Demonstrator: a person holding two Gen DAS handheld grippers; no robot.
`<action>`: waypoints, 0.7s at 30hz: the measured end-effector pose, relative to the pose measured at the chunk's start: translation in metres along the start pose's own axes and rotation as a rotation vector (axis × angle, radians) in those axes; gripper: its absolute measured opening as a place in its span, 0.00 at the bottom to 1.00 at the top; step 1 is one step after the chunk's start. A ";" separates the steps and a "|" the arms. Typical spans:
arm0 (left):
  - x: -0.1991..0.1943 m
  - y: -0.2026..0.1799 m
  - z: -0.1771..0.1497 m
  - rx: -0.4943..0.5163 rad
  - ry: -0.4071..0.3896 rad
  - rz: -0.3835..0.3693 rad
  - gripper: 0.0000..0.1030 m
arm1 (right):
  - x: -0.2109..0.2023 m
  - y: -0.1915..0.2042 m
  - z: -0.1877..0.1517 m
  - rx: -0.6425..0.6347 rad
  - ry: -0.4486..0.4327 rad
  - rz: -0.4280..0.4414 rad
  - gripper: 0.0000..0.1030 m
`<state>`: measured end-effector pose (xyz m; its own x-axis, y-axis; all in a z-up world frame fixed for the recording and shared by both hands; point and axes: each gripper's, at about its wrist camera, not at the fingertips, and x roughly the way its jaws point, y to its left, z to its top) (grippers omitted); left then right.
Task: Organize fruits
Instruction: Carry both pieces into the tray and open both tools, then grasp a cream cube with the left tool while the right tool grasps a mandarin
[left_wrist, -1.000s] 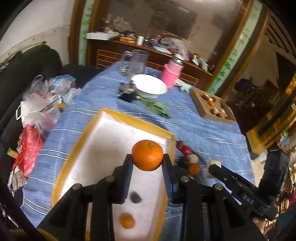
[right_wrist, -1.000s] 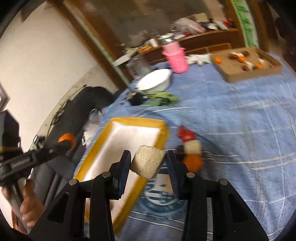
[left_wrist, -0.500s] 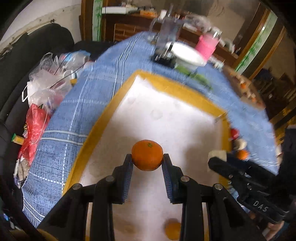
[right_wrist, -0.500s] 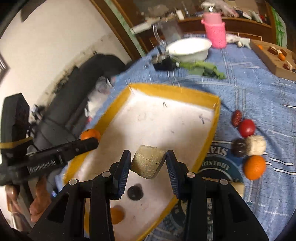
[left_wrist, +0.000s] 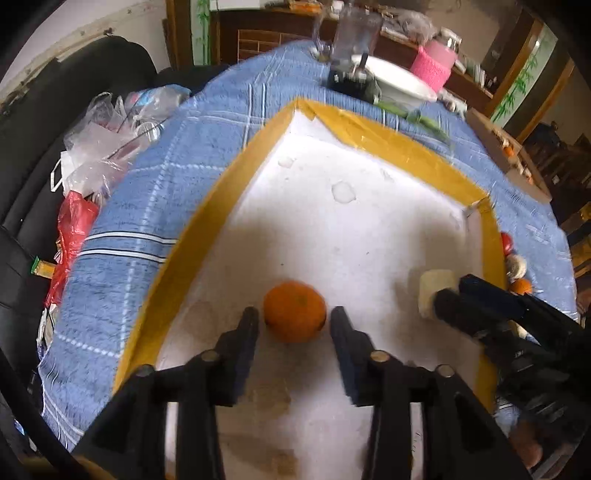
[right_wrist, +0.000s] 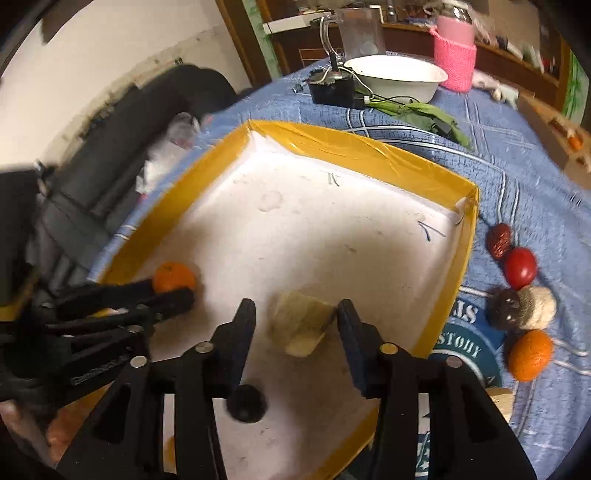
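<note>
A white foam tray with a yellow rim (left_wrist: 236, 177) (right_wrist: 369, 151) lies on the blue cloth. My left gripper (left_wrist: 294, 325) is open, its jaws apart on both sides of an orange (left_wrist: 294, 311) (right_wrist: 173, 277) that rests on the tray floor. My right gripper (right_wrist: 295, 317) is open around a pale beige fruit chunk (right_wrist: 301, 326) (left_wrist: 436, 288) lying in the tray. A small dark fruit (right_wrist: 245, 402) lies in the tray near the right gripper's fingers. Outside the tray's right rim lie a red date (right_wrist: 498, 240), a red tomato (right_wrist: 520, 267), a dark fruit (right_wrist: 504, 308), a pale fruit (right_wrist: 537, 306) and another orange (right_wrist: 530, 354).
A white bowl (right_wrist: 395, 77), a pink-sleeved bottle (right_wrist: 454, 61), a clear jug (right_wrist: 358, 35), a black box with cables (right_wrist: 330, 90) and green leaves (right_wrist: 424, 114) stand beyond the tray. A cardboard tray (left_wrist: 506, 155) sits far right. Plastic bags (left_wrist: 103, 147) lie left, by a black sofa.
Both grippers came down into the tray and opened. The orange left the left jaws and the beige chunk left the right jaws; both now rest on the tray floor.
</note>
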<state>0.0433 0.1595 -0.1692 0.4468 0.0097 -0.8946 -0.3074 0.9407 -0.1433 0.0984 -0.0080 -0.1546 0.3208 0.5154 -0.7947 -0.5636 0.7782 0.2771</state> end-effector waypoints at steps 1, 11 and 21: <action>-0.008 -0.001 -0.001 0.002 -0.027 0.001 0.52 | -0.011 -0.004 0.001 0.019 -0.021 0.035 0.46; -0.079 -0.078 -0.030 0.108 -0.160 -0.150 0.62 | -0.124 -0.090 -0.011 0.146 -0.209 0.076 0.57; -0.032 -0.187 -0.041 0.273 -0.016 -0.203 0.62 | -0.087 -0.184 -0.029 0.380 -0.180 0.120 0.44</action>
<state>0.0518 -0.0308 -0.1312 0.4893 -0.1835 -0.8526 0.0246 0.9801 -0.1968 0.1525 -0.2060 -0.1522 0.4164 0.6382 -0.6475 -0.2957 0.7685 0.5674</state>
